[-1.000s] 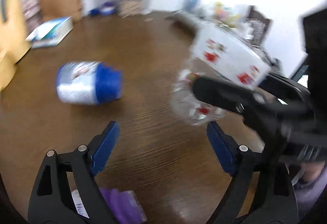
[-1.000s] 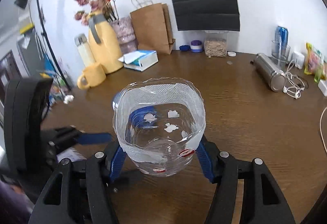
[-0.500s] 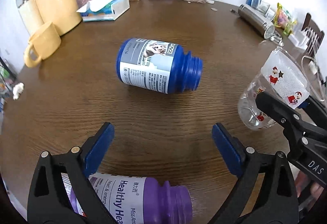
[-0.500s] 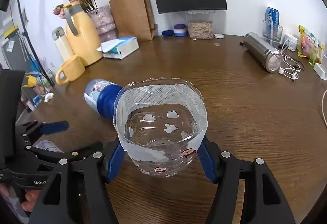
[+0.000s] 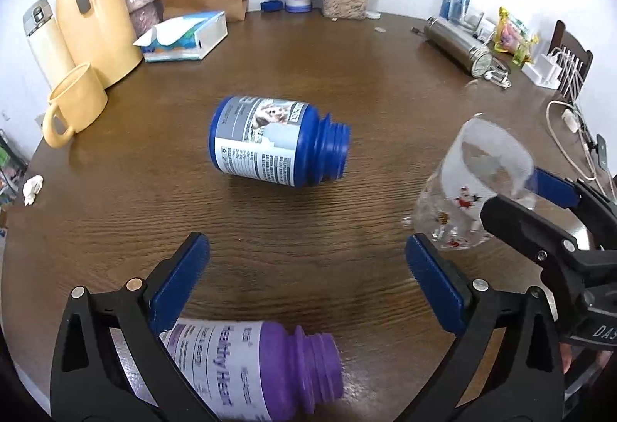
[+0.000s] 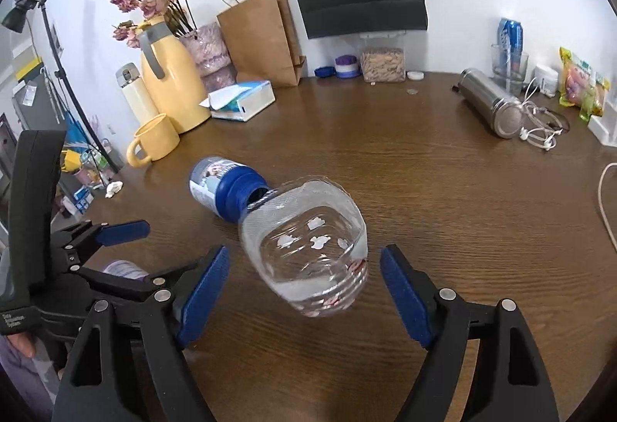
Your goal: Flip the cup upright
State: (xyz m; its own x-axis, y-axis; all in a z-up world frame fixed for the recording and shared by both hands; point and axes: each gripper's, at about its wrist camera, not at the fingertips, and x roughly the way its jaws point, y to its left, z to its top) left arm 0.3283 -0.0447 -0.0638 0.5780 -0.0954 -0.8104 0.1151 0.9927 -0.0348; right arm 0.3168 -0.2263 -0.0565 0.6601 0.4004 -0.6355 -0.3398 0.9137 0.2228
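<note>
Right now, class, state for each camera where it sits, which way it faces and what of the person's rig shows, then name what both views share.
Left wrist: sits on the left gripper, facing across the table at the lying blue bottle; its own open fingers frame the view, and the right gripper shows at the right edge.
Right wrist: sits on the right gripper, looking down at the tilted clear cup between its open fingers; the left gripper shows at the left edge.
Shared: clear cup, blue bottle, yellow mug, both grippers.

A blue bottle (image 5: 275, 140) lies on its side mid-table; a purple bottle (image 5: 250, 364) at six o'clock, a yellow mug (image 5: 73, 106) at nine o'clock.
</note>
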